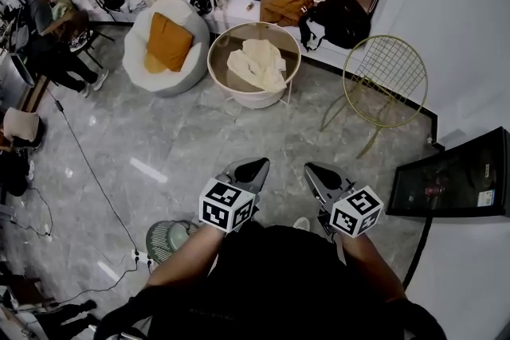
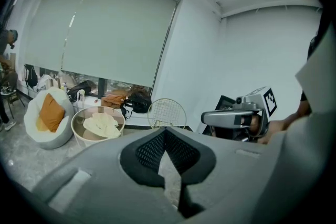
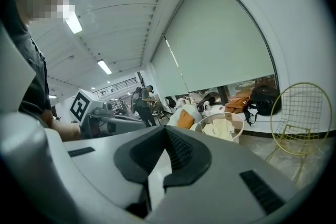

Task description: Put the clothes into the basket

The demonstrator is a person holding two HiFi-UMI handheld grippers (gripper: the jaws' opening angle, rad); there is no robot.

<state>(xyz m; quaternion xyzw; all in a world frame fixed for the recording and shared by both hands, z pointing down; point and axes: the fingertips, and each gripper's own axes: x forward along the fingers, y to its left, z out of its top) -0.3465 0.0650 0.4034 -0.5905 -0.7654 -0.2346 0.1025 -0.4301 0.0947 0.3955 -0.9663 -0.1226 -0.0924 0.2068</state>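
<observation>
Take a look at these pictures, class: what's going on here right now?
A person holds a gripper in each hand. The left gripper and the right gripper are both shut with nothing between the jaws, and they point toward a round basket across the floor. Cream clothes lie inside the basket. It stands between a white beanbag with an orange cushion and a yellow wire chair. Neither gripper is close to the basket.

Left gripper [image 1: 256, 165] and right gripper [image 1: 312, 169] held forward side by side — both empty, jaws together, tipped slightly down.
</observation>
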